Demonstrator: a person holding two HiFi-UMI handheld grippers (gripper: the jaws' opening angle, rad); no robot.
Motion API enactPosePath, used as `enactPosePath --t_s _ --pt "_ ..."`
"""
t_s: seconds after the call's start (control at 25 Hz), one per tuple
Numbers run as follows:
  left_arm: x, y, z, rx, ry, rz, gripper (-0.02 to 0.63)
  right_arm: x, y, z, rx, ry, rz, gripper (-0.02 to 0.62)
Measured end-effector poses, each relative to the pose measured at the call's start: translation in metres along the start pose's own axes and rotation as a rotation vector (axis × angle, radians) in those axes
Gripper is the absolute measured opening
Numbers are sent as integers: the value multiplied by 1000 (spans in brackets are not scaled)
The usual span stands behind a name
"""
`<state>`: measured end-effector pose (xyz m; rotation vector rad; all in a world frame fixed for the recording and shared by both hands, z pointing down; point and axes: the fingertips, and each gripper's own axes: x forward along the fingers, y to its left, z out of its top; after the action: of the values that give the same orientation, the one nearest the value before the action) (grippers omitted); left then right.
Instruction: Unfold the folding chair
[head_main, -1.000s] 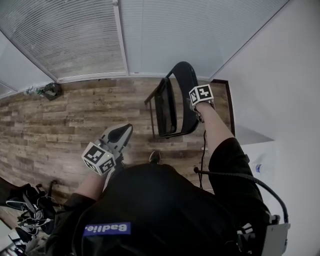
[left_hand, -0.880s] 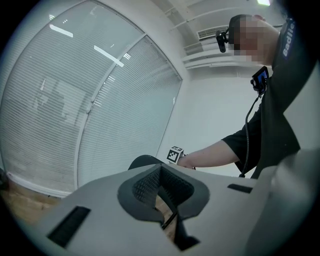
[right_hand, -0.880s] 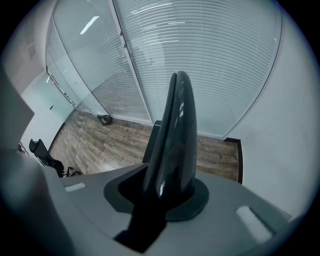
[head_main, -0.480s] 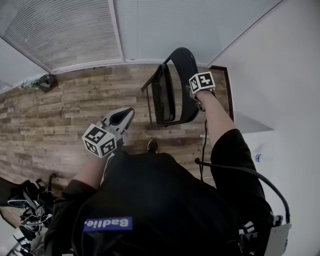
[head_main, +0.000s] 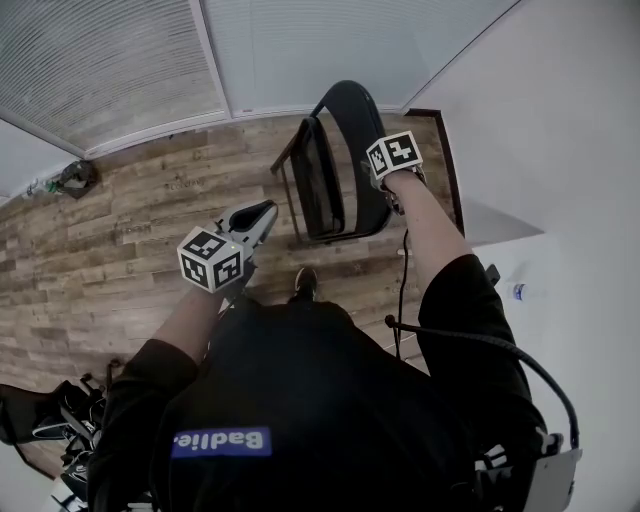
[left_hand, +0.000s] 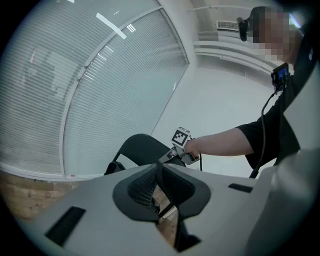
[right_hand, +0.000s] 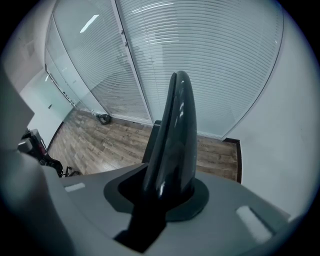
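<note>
Pinching the folding chair (head_main: 322, 190) by its backrest top, that's the right gripper (head_main: 388, 196); left gripper (head_main: 262, 212), jaws pressed together, empty, at the chair's eight o'clock.

My head view looks steeply down on the brown wood-plank floor (head_main: 120, 260). My left gripper view faces the black metal folding chair (left_hand: 142, 150) nearly level, from nearby; the right gripper view looks down, hard against it. All three share that chair.

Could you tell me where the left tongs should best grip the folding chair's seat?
Probably the seat by its free edge, from the left tongs' side: it stands nearly upright against the backrest, whose top the right tongs clamp.
</note>
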<state>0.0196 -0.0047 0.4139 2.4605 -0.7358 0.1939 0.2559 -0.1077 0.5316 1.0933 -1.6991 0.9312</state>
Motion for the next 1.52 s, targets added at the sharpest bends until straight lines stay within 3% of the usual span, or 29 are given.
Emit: enactPosePath --t_s 0.72,1.08,1.52 --pt "128 37 -51 -116 206 -17 143 0 7 3 -10 4 -9 87" --pt "171 65 -83 -175 273 19 192 2 15 3 -15 5 -17 87" --pt "227 102 -136 -232 396 119 289 1 21 5 -18 7 -25 89"
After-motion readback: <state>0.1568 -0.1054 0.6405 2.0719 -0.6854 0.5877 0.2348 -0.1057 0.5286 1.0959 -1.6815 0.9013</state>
